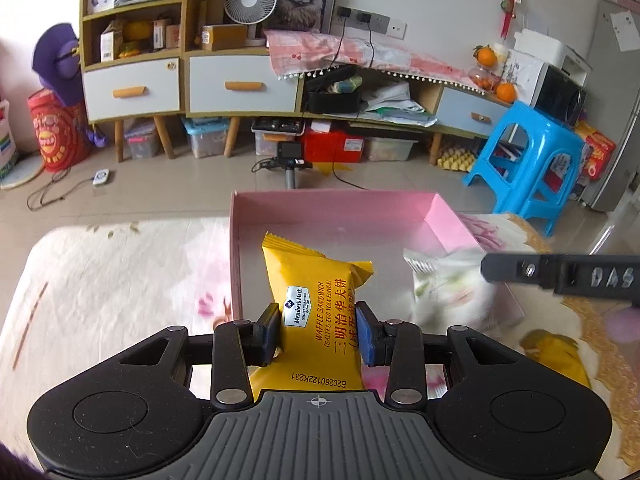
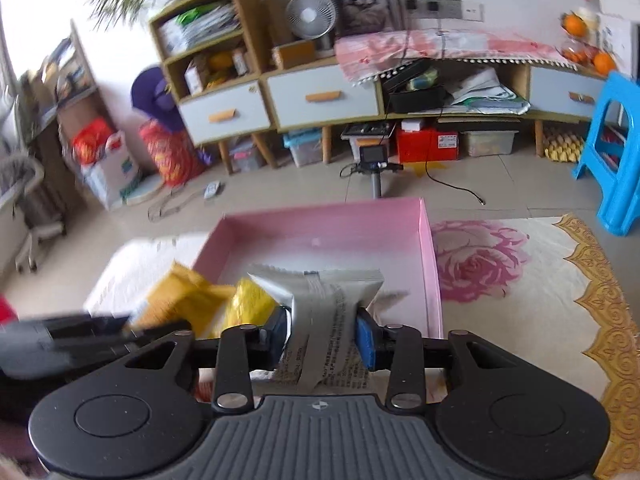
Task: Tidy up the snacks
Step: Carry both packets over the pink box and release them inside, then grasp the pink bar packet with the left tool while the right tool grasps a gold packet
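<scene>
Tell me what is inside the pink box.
The pink box shows a bare floor at its far end. The yellow packet and the silver packet, each held in a claw, cover its near floor.

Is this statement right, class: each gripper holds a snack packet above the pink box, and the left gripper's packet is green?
Not quite. The left gripper holds a yellow packet, not a green one, as the left wrist view shows. The right gripper holds a silver packet above the pink box.
</scene>
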Tool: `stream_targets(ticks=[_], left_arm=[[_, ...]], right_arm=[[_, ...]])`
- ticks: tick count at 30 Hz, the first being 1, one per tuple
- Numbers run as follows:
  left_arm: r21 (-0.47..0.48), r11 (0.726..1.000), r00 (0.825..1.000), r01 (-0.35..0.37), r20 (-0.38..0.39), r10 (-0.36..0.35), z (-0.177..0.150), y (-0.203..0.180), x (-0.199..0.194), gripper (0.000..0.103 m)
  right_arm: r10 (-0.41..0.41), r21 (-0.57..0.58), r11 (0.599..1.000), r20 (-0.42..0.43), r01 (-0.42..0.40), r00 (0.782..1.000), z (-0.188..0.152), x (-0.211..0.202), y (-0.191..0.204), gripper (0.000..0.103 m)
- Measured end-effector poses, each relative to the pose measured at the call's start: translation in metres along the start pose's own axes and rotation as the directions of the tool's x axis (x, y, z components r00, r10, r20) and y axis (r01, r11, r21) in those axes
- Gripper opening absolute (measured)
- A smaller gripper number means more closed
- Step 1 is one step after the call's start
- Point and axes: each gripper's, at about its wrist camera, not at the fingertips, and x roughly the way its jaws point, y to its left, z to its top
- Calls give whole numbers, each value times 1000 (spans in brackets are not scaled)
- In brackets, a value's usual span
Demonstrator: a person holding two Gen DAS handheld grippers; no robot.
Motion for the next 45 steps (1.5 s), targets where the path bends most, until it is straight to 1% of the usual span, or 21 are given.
stream_targets(ticks=[2,5,8,13,17,18,19,20,21,22,23,25,27,29,33,36,45], left_arm=[[15,1000,1000,-8,10,8,9,-2,8,36],[32,999,1000,-17,20,17,19,-3,20,36],[33,999,999,-29,17,29,25,-3,34,36],[17,999,999,-47,9,46,30,1,52,36],[0,999,999,-45,26,45,32,3,60,38],[1,999,998,-45,40,44,32,3,60,41],[5,999,998,-50,47,50,32,3,60,53],[10,998,997,-58,50,57,31,1,59,59],[15,998,997,-56,53,55,31,0,58,68],[23,999,997,-50,58,48,30,-1,56,71],[36,998,997,-43,61,41,30,-1,54,73],[60,997,997,-46,62,42,29,-4,50,81],[74,996,996,-58,66,53,28,-6,44,85],[79,995,996,-62,63,57,27,-8,39,87],[72,995,996,-72,60,68,22,-10,24,92],[78,994,995,-80,59,75,16,-12,11,93],[96,991,995,-95,40,91,-4,-13,-31,96]], right_arm=[[8,32,999,24,-9,1000,8,5,-6,26],[1,33,999,46,-3,999,15,13,-9,25],[6,26,1000,33,-7,999,16,22,-13,25],[-10,23,1000,10,9,1000,17,32,-18,26],[-10,32,999,9,10,1000,19,33,-19,28],[-12,34,999,10,12,1000,19,33,-19,28],[-13,35,999,12,12,1000,19,33,-19,28],[-14,36,999,13,13,1000,19,33,-20,29],[-16,36,999,13,15,1000,19,33,-19,35],[-21,36,999,13,20,1000,19,33,-19,44],[-25,36,999,16,24,1000,19,32,-19,48],[-26,36,999,22,25,999,19,29,-19,59],[-28,39,999,24,27,999,20,27,-19,65],[-31,38,999,27,30,999,20,22,-18,69],[-42,30,999,31,42,999,21,11,-16,80],[-55,14,998,34,54,998,20,-1,-13,84],[-76,-36,996,32,77,997,10,-31,1,88]])
